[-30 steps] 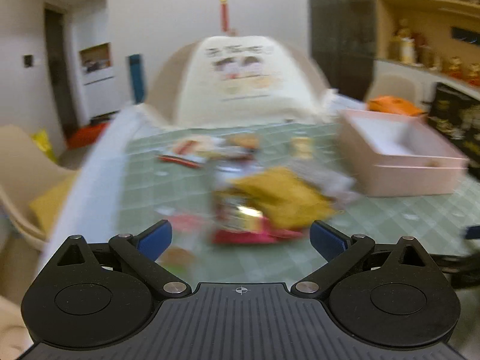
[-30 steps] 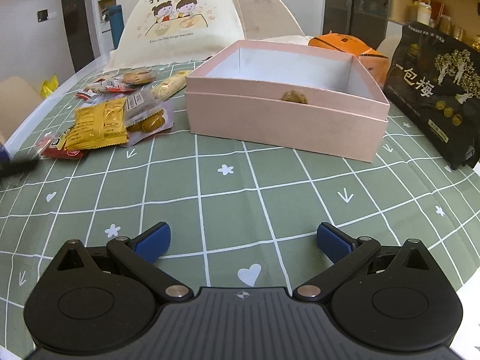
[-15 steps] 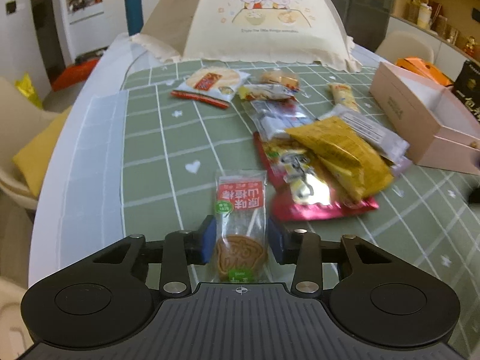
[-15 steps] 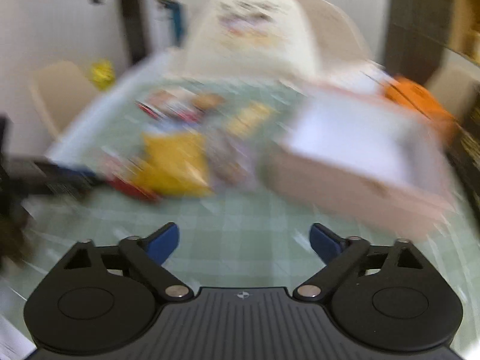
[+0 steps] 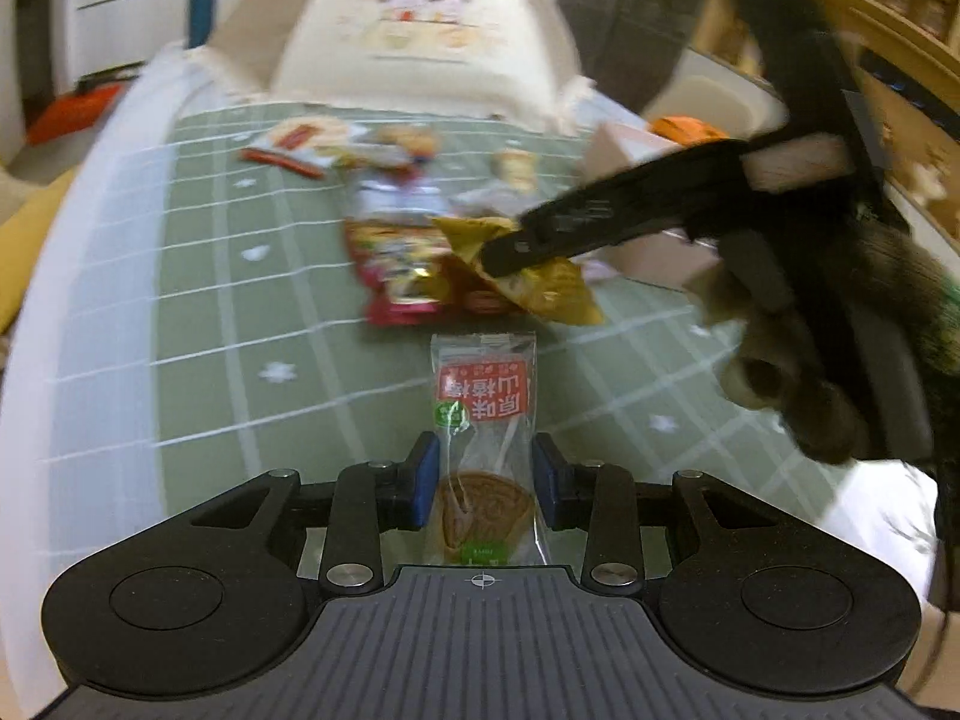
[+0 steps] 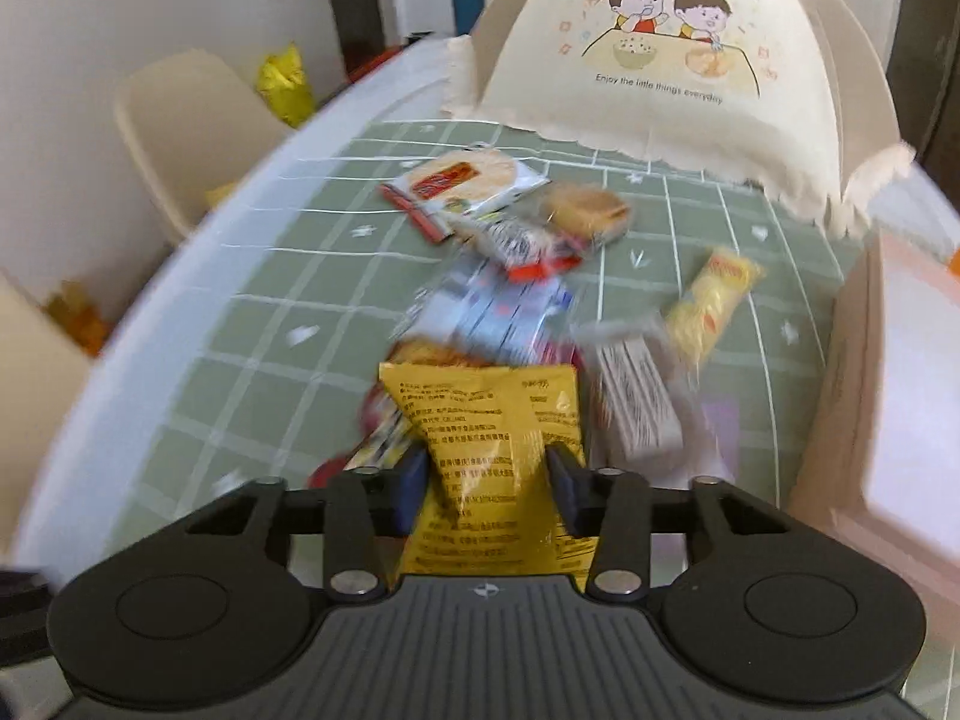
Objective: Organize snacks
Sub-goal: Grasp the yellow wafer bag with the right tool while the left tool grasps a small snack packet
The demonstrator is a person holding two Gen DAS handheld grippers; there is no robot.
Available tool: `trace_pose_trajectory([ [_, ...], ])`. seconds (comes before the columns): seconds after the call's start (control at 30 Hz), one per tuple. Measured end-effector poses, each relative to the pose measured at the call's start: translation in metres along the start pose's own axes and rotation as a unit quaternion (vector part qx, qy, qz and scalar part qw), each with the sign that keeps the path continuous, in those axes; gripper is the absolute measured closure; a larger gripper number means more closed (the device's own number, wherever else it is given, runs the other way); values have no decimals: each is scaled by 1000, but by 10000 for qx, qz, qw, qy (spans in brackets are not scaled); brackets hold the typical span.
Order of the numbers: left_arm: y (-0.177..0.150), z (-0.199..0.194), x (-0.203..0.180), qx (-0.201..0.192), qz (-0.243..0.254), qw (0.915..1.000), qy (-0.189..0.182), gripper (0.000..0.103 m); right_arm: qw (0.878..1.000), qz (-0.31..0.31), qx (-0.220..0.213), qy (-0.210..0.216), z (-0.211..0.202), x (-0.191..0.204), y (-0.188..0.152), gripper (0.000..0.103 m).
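My left gripper (image 5: 485,483) is shut on a clear hawthorn-cake packet (image 5: 483,420) with a red label, held above the green checked tablecloth (image 5: 240,312). My right gripper (image 6: 487,483) is shut on a yellow snack bag (image 6: 489,420); it also shows in the left wrist view (image 5: 510,252), gripping that yellow bag (image 5: 552,294) over the snack pile. The pile holds a red packet (image 5: 396,276), a round rice-cracker packet (image 6: 462,180), a small cake (image 6: 588,213), a yellow bar (image 6: 711,306) and a white striped packet (image 6: 636,402). The pink box (image 6: 888,396) stands at the right.
A cream mesh food cover (image 6: 666,54) with a cartoon print stands at the table's far end. The white table edge (image 6: 180,276) curves along the left, with beige chairs (image 6: 180,120) beyond it. Shelves (image 5: 870,6) line the right wall.
My right gripper swung left from the pink box to the snack pile and closed on the yellow bag. My left gripper closed on the hawthorn packet and lifted it.
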State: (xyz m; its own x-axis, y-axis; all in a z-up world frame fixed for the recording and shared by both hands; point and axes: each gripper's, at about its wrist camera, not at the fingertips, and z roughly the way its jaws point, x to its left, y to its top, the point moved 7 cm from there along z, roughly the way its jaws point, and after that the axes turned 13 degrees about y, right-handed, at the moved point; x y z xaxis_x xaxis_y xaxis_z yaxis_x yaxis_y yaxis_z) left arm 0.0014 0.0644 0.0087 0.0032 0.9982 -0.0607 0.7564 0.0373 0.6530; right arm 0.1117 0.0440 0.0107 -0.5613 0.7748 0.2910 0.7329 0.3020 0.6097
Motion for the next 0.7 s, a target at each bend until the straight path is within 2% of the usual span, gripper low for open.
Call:
trace_pose_trajectory([
  [0.1, 7, -13, -26, -51, 195, 9994, -282, 65, 9997, 93, -233, 33, -48, -5, -22, 64],
  [0.2, 33, -28, -55, -232, 334, 9963, -755, 65, 9976, 362, -564, -158, -108, -24, -54, 64],
  [0.33, 103, -51, -99, -976, 610, 9860, -1205, 64, 9908, 796, -798, -754, -163, -59, -89, 64],
  [0.4, 150, -52, -123, -1478, 566, 9772, -1415, 59, 9866, 880, -869, -1066, -182, -71, -103, 64],
  [0.43, 174, -46, -134, -1681, 374, 9715, -1627, 54, 9846, 942, -906, -1160, -189, -75, -109, 64],
  [0.47, 190, -37, -143, -1716, 245, 9680, -1812, 54, 9827, 1025, -942, -1219, -197, -80, -114, 64],
  [0.5, 207, -19, -153, -1568, 124, 9679, -1961, 54, 9808, 1110, -983, -1271, -203, -83, -119, 64],
  [0.57, 224, 10, -157, -1383, -338, 9707, -1935, 57, 9781, 1197, -1043, -1350, -210, -88, -123, 64],
  [0.63, 224, 18, -148, -1397, -665, 9697, -1890, 57, 9754, 1257, -1056, -1468, -213, -91, -123, 64],
  [0.7, 211, 23, -132, -1376, -710, 9716, -1791, 57, 9730, 1307, -1148, -1518, -223, -96, -125, 64],
])
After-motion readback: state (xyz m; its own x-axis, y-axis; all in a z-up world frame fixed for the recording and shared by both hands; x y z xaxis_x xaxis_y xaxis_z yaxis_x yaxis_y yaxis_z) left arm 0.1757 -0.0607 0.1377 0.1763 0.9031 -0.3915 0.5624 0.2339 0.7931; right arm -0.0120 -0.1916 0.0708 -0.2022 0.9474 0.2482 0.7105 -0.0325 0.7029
